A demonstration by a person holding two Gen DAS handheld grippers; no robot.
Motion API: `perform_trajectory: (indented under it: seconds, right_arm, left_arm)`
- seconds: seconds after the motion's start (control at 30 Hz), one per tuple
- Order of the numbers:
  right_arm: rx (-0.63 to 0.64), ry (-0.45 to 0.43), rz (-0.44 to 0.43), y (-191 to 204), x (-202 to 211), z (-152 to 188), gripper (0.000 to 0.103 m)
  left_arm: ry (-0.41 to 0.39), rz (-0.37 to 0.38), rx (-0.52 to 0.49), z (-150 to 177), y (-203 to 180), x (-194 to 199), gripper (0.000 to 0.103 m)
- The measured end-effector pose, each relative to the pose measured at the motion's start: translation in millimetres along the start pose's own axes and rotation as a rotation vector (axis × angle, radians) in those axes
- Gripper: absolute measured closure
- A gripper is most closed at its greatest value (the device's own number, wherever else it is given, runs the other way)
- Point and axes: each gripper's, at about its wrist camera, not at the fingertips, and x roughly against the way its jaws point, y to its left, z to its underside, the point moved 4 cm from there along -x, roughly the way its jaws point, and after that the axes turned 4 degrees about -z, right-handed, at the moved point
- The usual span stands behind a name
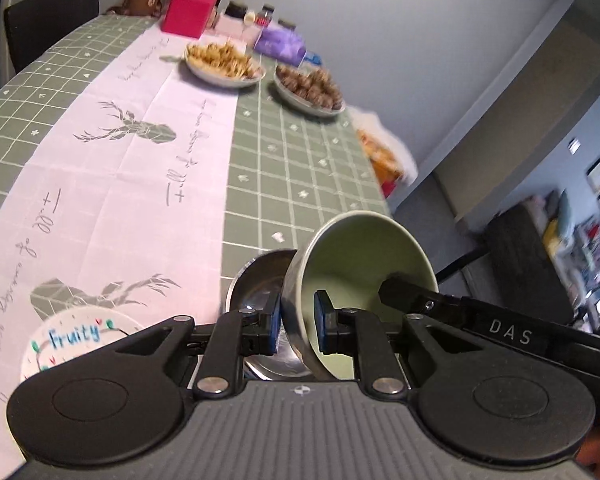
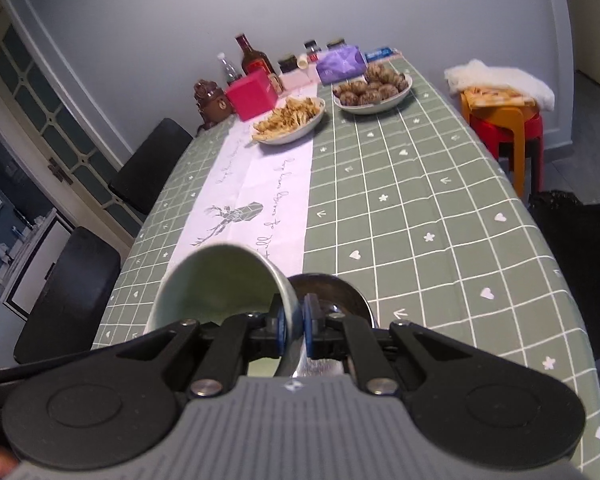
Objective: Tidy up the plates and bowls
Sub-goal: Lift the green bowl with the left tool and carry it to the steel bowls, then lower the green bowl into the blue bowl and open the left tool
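A pale green bowl hangs tilted above the table, its mouth turned toward the cameras. My left gripper is shut on its left wall, one pad inside and one outside. My right gripper is shut on the opposite wall of the same green bowl; one of its black fingers reaches into the bowl in the left wrist view. Behind and below the green bowl a shiny steel bowl rests on the green checked tablecloth. A white paper plate printed "Fruity" lies at the near left.
Two white plates of food stand at the far end, with a pink box, bottles, jars and a purple pack behind them. Black chairs line the left side. Stacked stools stand to the right.
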Motion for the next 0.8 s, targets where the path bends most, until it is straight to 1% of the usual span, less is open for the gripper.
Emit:
perform_trajectory:
  seconds: [0.13, 0.2, 0.33, 0.4, 0.6, 0.8]
  right_arm:
    - [-0.028, 0.055, 0.016, -8, -22, -1, 0.096]
    - [-0.048, 0.084, 0.018, -15, -31, 1, 0.096]
    - [-0.069, 0.119, 0.026, -24, -43, 6, 0.096]
    - [-0.065, 0.13, 0.037, -27, -47, 8, 0.096]
    - [-0.076, 0.166, 0.062, -35, -60, 16, 0.095]
    - [-0.03, 0.16, 0.086, -34, -64, 16, 0.096]
  left_arm:
    - [0.095, -0.029, 0.019, -3, 7, -22, 0.085]
    - [0.128, -0.039, 0.029, -1, 11, -31, 0.085]
    - [0.159, -0.064, -0.001, 5, 10, -42, 0.085]
    - [0.174, -0.084, -0.033, 6, 7, -46, 0.085]
    - [0.175, -0.166, -0.139, 8, -4, -56, 0.083]
    - [0.161, -0.189, -0.177, 9, -6, -62, 0.083]
